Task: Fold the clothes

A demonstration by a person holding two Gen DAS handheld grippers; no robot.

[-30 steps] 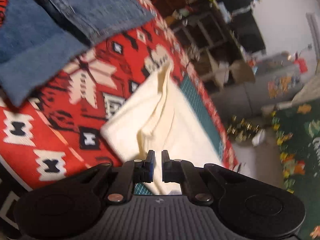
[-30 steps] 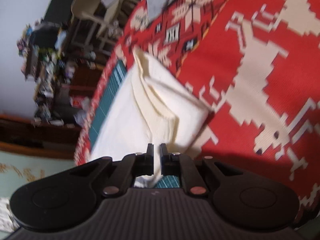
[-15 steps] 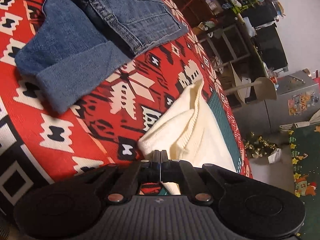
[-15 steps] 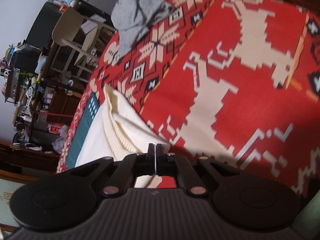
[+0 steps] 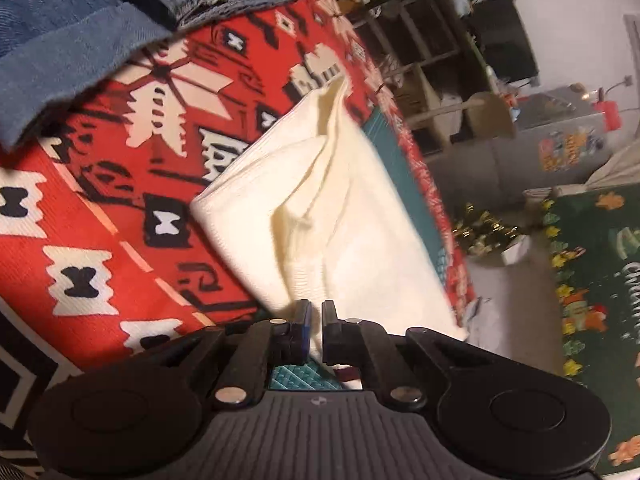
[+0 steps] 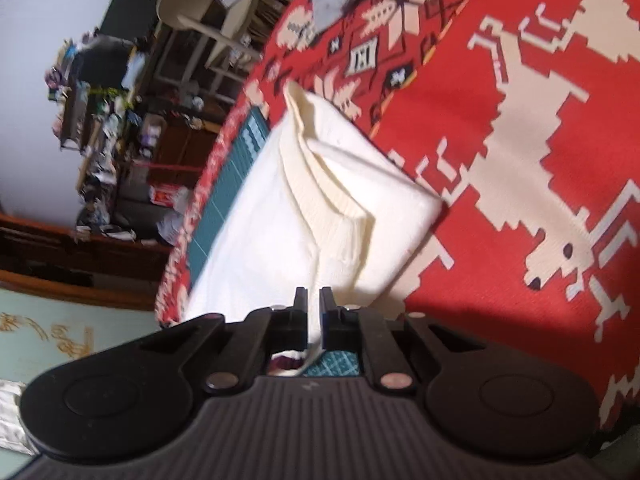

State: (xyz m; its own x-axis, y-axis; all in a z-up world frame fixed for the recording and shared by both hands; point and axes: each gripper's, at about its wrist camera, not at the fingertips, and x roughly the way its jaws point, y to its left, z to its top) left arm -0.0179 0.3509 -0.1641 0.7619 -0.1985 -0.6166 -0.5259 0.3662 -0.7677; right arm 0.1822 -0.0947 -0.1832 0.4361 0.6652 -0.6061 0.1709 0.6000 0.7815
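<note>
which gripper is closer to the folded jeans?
Left. The folded jeans lie just beyond the cream garment at the left gripper; the right gripper sees no jeans.
</note>
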